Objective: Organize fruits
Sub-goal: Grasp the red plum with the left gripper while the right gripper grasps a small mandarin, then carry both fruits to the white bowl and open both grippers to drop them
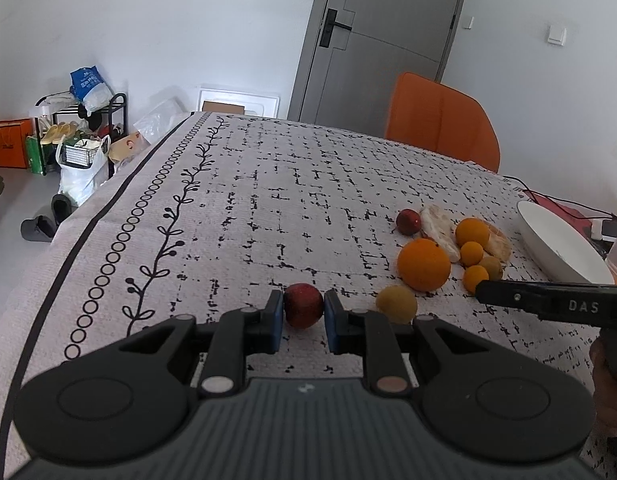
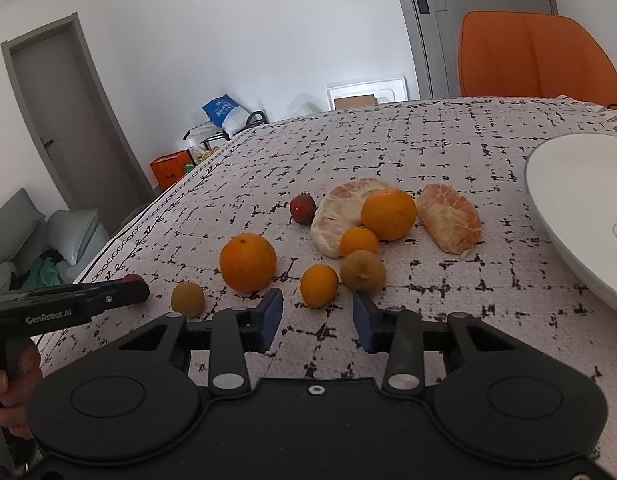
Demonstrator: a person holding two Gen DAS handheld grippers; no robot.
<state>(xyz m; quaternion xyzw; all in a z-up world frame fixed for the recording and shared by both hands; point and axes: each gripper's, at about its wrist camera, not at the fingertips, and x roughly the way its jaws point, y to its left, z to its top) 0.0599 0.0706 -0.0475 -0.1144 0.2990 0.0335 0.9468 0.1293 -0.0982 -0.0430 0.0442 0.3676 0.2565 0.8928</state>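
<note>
My left gripper (image 1: 304,314) is shut on a small dark red fruit (image 1: 303,306), low over the patterned tablecloth (image 1: 236,216). To its right lie a yellow-brown fruit (image 1: 396,303) and a large orange (image 1: 424,264). In the right wrist view my right gripper (image 2: 318,303) stands open. A small orange (image 2: 319,285) sits just ahead between its fingertips, with clear gaps to both pads. Behind it are a brownish fruit (image 2: 363,270), another small orange (image 2: 359,241), a medium orange (image 2: 389,214), two peeled citrus pieces (image 2: 448,222) and a second red fruit (image 2: 303,209).
A white plate (image 2: 580,216) rests on the table at the right, with cables behind it (image 1: 560,204). An orange chair (image 1: 440,120) stands at the far side. The table's left edge (image 1: 68,264) drops to a floor with bags and a shoe rack.
</note>
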